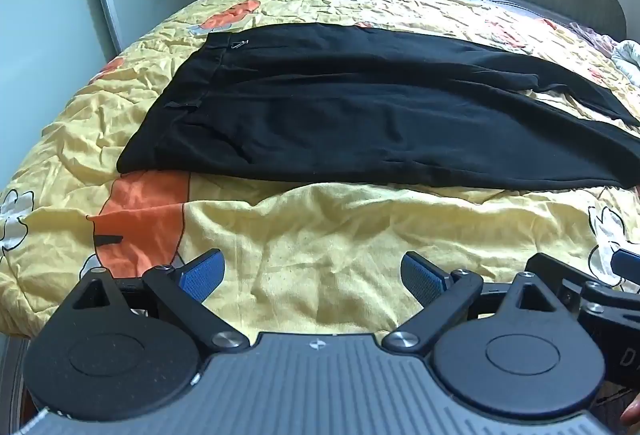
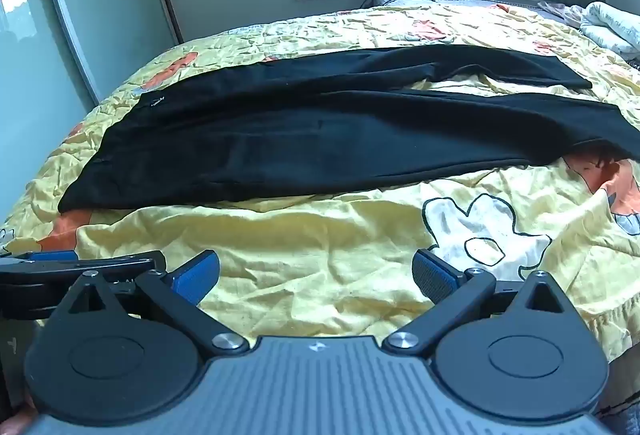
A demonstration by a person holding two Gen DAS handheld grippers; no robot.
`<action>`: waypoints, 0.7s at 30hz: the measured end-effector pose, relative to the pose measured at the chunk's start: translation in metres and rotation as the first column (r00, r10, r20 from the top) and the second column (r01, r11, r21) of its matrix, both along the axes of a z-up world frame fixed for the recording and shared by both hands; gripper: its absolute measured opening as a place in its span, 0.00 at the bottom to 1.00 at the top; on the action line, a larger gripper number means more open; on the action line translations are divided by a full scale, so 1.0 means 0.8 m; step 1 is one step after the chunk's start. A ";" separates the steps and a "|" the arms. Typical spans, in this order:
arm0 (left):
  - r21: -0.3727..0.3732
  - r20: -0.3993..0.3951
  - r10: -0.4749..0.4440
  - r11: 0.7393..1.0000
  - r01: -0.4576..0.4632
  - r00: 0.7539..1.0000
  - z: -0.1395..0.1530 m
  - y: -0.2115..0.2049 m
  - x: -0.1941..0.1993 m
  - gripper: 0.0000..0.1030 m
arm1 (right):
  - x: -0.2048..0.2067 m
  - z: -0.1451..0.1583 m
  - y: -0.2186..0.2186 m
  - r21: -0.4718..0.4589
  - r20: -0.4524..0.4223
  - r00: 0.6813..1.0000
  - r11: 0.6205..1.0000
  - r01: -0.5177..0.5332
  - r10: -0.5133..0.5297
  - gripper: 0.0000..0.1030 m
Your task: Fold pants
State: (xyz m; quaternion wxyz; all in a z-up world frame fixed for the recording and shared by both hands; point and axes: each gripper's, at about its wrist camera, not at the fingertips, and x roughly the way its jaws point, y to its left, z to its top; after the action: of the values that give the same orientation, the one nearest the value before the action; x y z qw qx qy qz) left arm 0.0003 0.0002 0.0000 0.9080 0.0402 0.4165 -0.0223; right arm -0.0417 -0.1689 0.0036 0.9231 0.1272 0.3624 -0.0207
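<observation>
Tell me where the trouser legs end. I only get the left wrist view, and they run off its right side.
Observer: Both legs of the pants end on the bedspread, with the hems toward the right.
Operator: Do the two legs lie together?
Observer: No, they splay apart. A strip of bedspread shows between the near leg and the far leg.
Operator: And the other gripper? I only see its edge.
Observer: The right gripper is open and empty, and it is short of the pants.
</observation>
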 end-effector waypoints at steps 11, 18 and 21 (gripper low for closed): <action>0.006 0.008 -0.006 1.000 0.006 1.000 -0.011 0.003 0.000 0.93 | 0.008 0.000 0.002 0.000 -0.016 1.000 1.000 -0.016 0.016 1.00; 0.004 0.018 -0.006 1.000 0.006 1.000 -0.007 0.001 -0.006 0.93 | -0.002 -0.006 0.003 0.001 -0.006 1.000 1.000 -0.014 0.014 1.00; 0.014 0.017 -0.010 1.000 0.009 1.000 -0.007 -0.001 -0.005 0.93 | -0.002 -0.005 0.001 0.003 -0.003 1.000 1.000 -0.011 0.011 1.00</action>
State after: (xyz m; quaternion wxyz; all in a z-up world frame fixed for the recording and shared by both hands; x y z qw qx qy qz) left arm -0.0040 -0.0005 -0.0056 0.9110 0.0486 0.4089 -0.0234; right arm -0.0430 -0.1677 -0.0003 0.9224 0.1265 0.3647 -0.0154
